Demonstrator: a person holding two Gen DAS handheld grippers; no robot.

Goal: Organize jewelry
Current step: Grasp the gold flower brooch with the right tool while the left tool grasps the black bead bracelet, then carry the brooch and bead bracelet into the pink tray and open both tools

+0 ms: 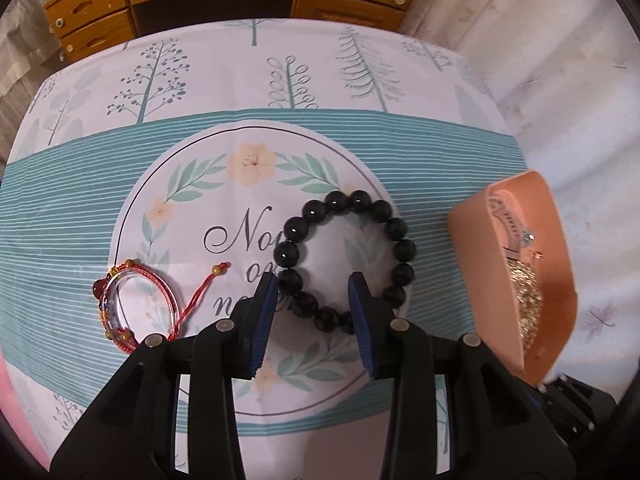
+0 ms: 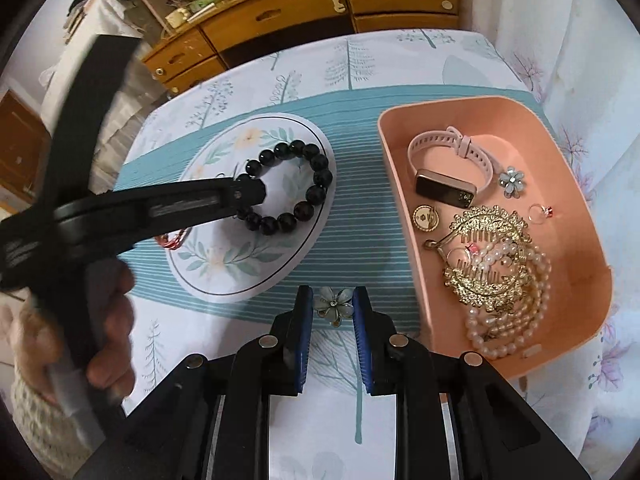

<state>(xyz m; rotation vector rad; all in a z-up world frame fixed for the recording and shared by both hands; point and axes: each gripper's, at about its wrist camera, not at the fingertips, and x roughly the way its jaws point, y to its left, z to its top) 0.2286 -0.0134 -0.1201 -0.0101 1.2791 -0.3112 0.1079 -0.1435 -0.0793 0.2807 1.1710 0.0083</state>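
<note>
**Jaws spread on both sides: beads under the left, flower charm at the right**

Jaws of the left gripper (image 1: 313,304) stand spread over the near arc of the black bead bracelet (image 1: 344,264), one pad just outside the ring, the other over its hollow; whether they touch the beads cannot be told. Jaws of the right gripper (image 2: 333,312) are also spread, with the pale flower charm (image 2: 334,300) lying between their tips on the worktop (image 2: 360,208), not yet pinched.

To do this step well, I judge each gripper should settle low before closing. For the bracelet, straddle a single bead across the string line, since round, glossy beads may squirt sideways from a shallow pinch. For the charm, close on its thicker centre rather than a thin petal, which could tip or slip flat. Both then go to the pink tray (image 2: 400,184), right of and ahead of the right jaws; it already holds a pink-strapped watch (image 2: 444,188), a gold filigree piece (image 2: 486,224), pearl strands (image 2: 512,312), a second flower and a small ring. A red cord bracelet (image 1: 132,304) waits to the left of the left jaws.

Writing: script on the cloth's round motif begins "No", with part-hidden lines below; the whole cannot be read. No brand shows.
</note>
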